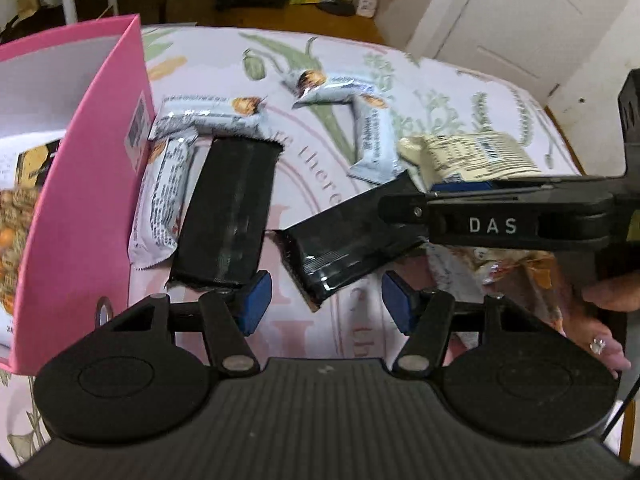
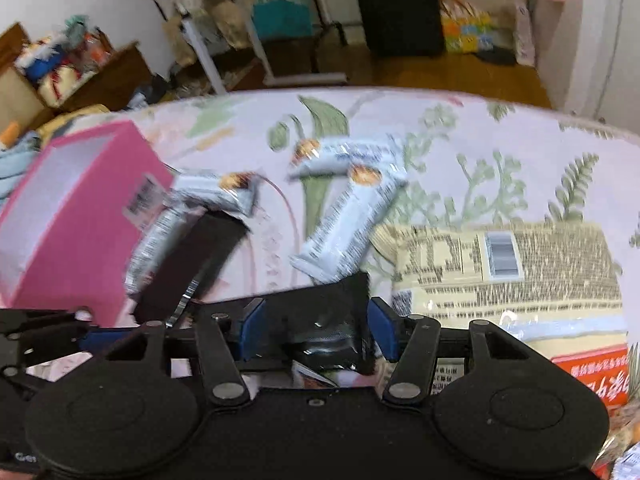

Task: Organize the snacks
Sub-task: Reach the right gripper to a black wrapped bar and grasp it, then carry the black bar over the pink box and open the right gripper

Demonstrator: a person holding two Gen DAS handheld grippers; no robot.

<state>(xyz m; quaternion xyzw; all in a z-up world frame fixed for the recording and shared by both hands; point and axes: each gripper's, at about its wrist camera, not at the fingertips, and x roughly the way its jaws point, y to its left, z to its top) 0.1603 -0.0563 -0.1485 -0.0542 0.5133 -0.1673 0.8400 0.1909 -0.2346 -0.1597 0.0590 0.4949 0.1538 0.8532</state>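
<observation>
Both pairs of fingers half open: right gripper [image 2: 316,330] straddling a black snack bar [image 2: 332,320], left gripper [image 1: 326,304] empty

We see pink box [image 1: 86,184] | black bars [image 1: 228,216] | white-blue bars, brown nut print [image 1: 208,114] | cream bag, black print [image 2: 508,264] | white cloth, green leaf pattern [image 2: 460,140] | blue pads [image 1: 254,304]

Soft, even room light fills both pictures, with no strong shadows. The right view is smeared with blur. Edges bend round. Shiny black wrappers [image 1: 230,216] catch small glints.
</observation>
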